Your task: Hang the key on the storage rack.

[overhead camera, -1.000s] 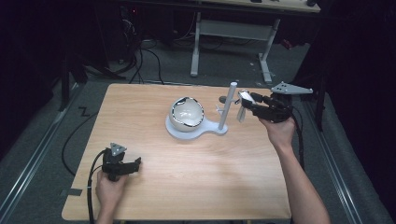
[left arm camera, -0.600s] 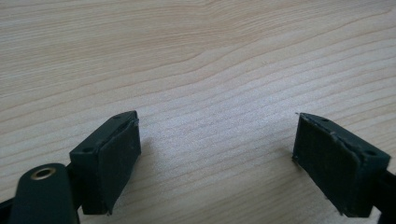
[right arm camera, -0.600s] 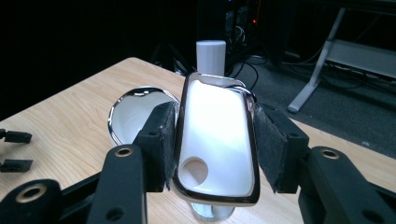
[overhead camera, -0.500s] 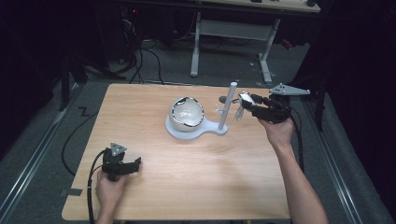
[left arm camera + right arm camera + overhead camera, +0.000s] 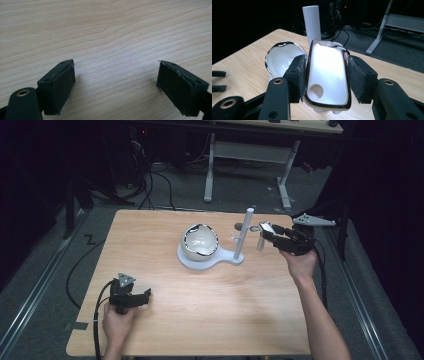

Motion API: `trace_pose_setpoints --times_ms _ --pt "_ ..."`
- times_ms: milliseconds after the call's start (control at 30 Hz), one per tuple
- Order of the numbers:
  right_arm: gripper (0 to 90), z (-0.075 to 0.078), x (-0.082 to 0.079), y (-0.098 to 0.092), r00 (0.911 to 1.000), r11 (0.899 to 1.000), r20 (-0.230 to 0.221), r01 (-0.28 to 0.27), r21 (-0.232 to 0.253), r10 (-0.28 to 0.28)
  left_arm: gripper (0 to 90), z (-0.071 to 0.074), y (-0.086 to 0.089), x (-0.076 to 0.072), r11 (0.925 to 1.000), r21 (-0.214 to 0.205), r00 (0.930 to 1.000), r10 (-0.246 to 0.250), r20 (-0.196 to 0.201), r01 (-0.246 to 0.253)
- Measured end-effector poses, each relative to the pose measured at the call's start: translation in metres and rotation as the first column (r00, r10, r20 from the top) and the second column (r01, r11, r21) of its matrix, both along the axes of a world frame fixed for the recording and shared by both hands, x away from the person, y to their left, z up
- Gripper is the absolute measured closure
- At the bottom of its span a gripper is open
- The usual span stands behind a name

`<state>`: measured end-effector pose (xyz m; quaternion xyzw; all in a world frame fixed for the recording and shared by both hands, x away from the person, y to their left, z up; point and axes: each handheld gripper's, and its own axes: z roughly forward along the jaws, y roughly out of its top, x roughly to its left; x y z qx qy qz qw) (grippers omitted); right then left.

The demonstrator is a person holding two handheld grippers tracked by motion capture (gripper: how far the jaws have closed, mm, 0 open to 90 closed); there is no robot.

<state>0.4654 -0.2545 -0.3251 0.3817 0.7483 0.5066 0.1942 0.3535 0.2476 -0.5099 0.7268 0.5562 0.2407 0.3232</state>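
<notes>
The bowl [image 5: 200,242] sits on the stand's base [image 5: 210,261], left of its post [image 5: 243,234], apparently touching neither.

You stand at a light wooden bench [image 5: 200,320] with rounded corners, brightly lit while the room around it lies in deep shadow. Grey carpeted floor [image 5: 165,195] surrounds it. Black cables [image 5: 160,180] trail across the floor beyond the far edge. Farther back stands another desk on a pale metal frame [image 5: 247,155] with two legs. A metal rail [image 5: 30,305] runs along the floor to your left.
</notes>
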Motion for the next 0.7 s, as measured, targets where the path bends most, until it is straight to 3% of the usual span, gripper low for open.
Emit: trace_pose_setpoints --times_ms 233,700 --pt "50.5 -0.01 0.0 -0.005 0.9998 1.0 -0.012 0.016 0.014 -0.016 15.4 0.0 0.0 0.0 1.0 0.0 1.0 0.0 0.0 0.0" --pt "50.5 -0.026 0.001 0.001 0.9996 1.0 -0.018 0.023 -0.02 -0.023 15.4 0.0 0.0 0.0 1.0 0.0 1.0 0.0 0.0 0.0"
